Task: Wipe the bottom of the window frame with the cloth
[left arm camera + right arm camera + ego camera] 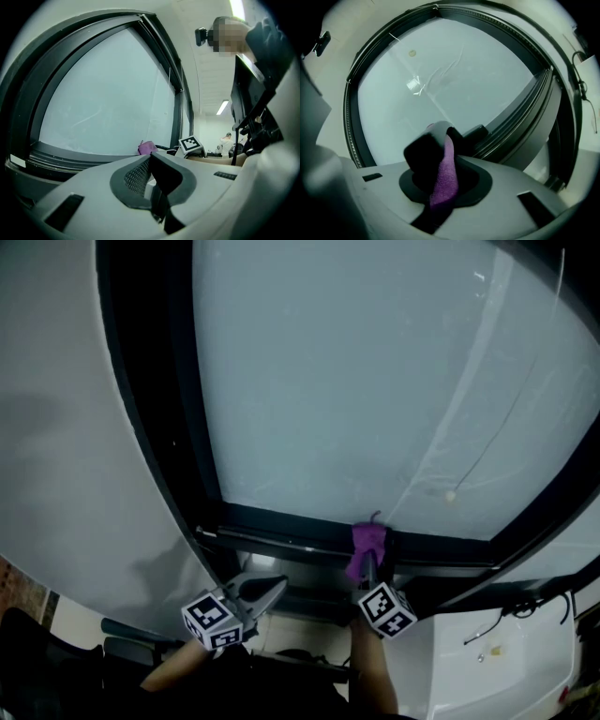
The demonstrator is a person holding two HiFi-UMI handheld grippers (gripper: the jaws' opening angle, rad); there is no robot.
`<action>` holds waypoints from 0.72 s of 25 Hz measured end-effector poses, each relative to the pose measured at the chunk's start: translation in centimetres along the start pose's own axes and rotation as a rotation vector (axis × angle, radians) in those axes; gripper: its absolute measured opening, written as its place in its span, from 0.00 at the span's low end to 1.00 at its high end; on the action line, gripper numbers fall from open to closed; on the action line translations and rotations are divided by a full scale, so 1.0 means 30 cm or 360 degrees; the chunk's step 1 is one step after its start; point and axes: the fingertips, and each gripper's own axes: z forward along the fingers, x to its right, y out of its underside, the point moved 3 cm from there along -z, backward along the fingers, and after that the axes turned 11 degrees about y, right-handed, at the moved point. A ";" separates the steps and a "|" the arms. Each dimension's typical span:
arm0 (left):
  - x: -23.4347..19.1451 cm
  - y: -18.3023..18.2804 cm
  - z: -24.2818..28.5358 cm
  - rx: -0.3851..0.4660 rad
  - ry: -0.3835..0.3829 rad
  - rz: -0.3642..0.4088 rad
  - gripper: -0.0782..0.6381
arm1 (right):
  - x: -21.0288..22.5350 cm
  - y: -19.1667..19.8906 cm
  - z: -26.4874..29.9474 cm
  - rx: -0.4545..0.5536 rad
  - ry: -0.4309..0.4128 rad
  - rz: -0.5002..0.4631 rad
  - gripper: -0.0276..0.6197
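The window's dark bottom frame (281, 527) runs left to right under the pale glass. A purple cloth (367, 542) rests against that frame a little right of its middle, with my right gripper (368, 566) shut on it. In the right gripper view the cloth (444, 174) hangs pinched between the black pads, with the frame rails (520, 123) just beyond. My left gripper (269, 592) hovers below the frame, left of the cloth, its jaws shut on nothing. The left gripper view shows the cloth (148, 147) and the right gripper's marker cube (190, 144) ahead past my own jaws (151, 165).
A thin blind cord with a small bead (450, 495) hangs across the glass at right. A white ledge (511, 652) with a dark cable lies at the lower right. The wall (66, 427) flanks the window's left. A person (227, 138) stands far off in the room.
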 end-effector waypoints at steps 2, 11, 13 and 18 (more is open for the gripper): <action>0.013 0.001 0.020 -0.0016 0.0017 0.0009 0.10 | 0.026 -0.009 -0.003 -0.0011 -0.0006 -0.0074 0.15; 0.074 0.008 0.106 -0.0047 0.0005 -0.0004 0.10 | 0.052 -0.044 -0.014 -0.0009 0.0034 -0.0786 0.15; 0.081 0.015 0.121 -0.0053 -0.0007 0.0000 0.10 | 0.069 -0.053 -0.012 -0.0017 0.0012 -0.0802 0.15; 0.112 0.016 0.184 -0.0043 -0.0035 0.0019 0.10 | 0.101 -0.087 -0.009 -0.0049 -0.0037 -0.0976 0.15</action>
